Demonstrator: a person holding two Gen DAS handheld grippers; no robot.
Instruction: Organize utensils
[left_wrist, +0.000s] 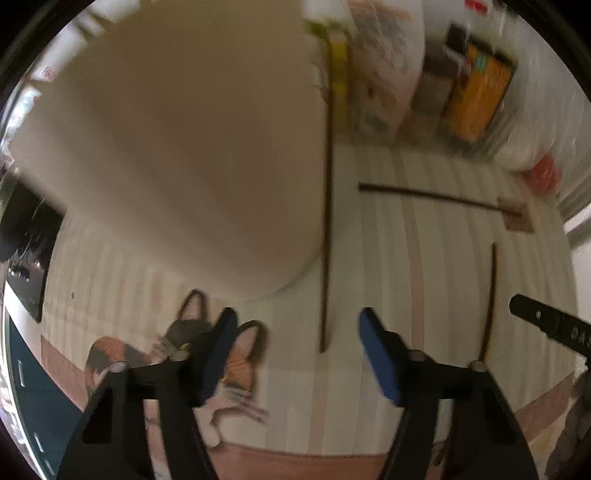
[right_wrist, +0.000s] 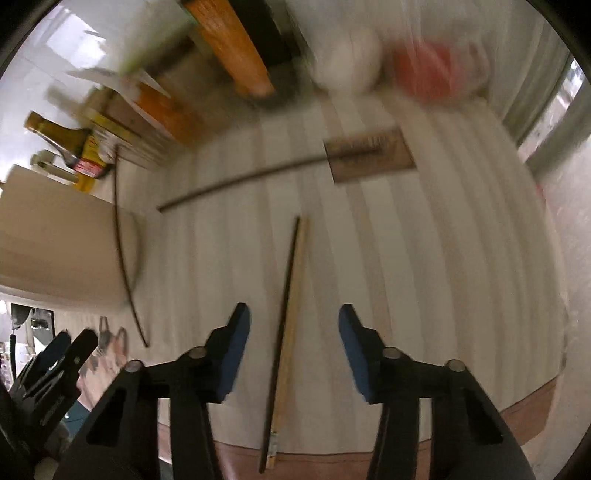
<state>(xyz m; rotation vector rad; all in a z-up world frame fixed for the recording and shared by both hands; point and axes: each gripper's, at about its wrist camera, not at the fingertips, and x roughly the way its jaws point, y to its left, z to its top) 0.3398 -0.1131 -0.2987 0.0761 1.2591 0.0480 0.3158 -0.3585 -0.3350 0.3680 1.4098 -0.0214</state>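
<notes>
Both tongs, left (left_wrist: 297, 350) and right (right_wrist: 293, 350), gape empty over thin dark chopsticks (right_wrist: 280, 314) on striped cloth (right_wrist: 424, 258)

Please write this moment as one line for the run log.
left gripper: open, empty, near dark chopstick | right gripper: open, astride chopstick pair, not gripping | third chopstick: on striped mat

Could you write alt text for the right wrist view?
The open right gripper points down at a dark chopstick lying between its fingers on a striped table mat; two more chopsticks and a beige container lie farther left.
</notes>
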